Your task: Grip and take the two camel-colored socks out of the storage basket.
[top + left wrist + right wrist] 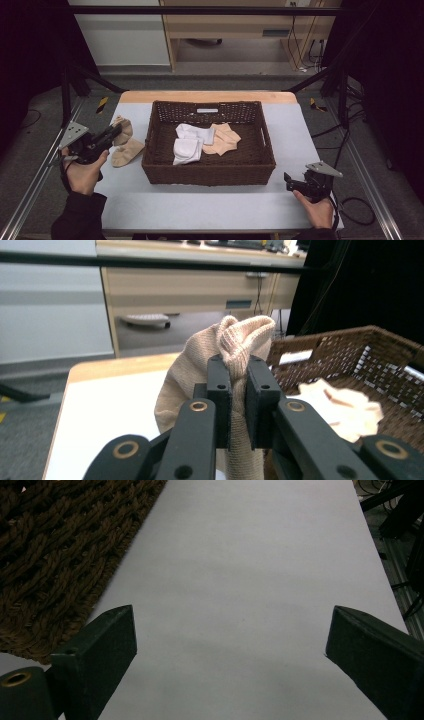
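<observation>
Two grippers over the grey table (210,205): left gripper (238,390) clamps a beige sock (200,370), right gripper (230,645) gapes.

A beige ribbed knit sock (235,347) is pinched at its bunched cuff between the closed black jaws of the left tool (238,385), its body hanging slack below and its folded top poking up above the pads. It is just left of the dark brown woven wicker basket (150,150). A second beige sock (127,152) lies flat on the pale surface (200,205) beside it.
</observation>
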{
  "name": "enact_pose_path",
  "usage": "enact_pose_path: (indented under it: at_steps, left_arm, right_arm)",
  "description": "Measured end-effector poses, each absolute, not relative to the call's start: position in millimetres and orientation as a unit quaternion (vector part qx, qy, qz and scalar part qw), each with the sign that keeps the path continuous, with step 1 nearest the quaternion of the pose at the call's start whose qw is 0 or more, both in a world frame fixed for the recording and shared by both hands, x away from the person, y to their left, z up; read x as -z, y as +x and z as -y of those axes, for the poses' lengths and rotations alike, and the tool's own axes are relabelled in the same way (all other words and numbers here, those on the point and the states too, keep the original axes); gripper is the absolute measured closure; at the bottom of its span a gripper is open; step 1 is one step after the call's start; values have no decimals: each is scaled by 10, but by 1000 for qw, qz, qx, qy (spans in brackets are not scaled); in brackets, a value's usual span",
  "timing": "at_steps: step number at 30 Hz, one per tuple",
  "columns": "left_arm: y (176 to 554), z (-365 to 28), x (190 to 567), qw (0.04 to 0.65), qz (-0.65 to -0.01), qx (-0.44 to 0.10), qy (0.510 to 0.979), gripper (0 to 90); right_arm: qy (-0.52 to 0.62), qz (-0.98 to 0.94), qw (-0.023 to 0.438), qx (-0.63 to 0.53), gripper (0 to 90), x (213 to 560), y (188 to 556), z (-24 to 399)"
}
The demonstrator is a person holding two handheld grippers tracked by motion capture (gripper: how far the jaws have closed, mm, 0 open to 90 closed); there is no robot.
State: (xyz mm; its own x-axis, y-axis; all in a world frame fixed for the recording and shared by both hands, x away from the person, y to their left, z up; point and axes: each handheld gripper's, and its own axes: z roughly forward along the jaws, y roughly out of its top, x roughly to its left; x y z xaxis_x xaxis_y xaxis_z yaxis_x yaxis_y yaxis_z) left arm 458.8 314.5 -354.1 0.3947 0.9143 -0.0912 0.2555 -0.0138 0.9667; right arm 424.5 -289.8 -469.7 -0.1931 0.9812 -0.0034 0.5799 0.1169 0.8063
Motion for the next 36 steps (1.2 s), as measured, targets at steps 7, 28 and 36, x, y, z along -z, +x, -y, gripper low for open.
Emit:
enact_pose_path:
  at_steps: [7, 28, 36]
  left_arm:
    - [4608, -3221, 3771, 502, -478, -297, 657, 820]
    - [4628, -3210, 4395, 408, -505, -251, 718, 804]
    - [4597, -3206, 4505, 390, -508, -242, 729, 727]
  right_arm:
    - [567, -689, 288, -349, 64, 4694, 4240, 2901]
    - [566, -689, 285, -351, 64, 4691, 4225, 2897]
    - [567, -689, 284, -350, 64, 4692, 4223, 2896]
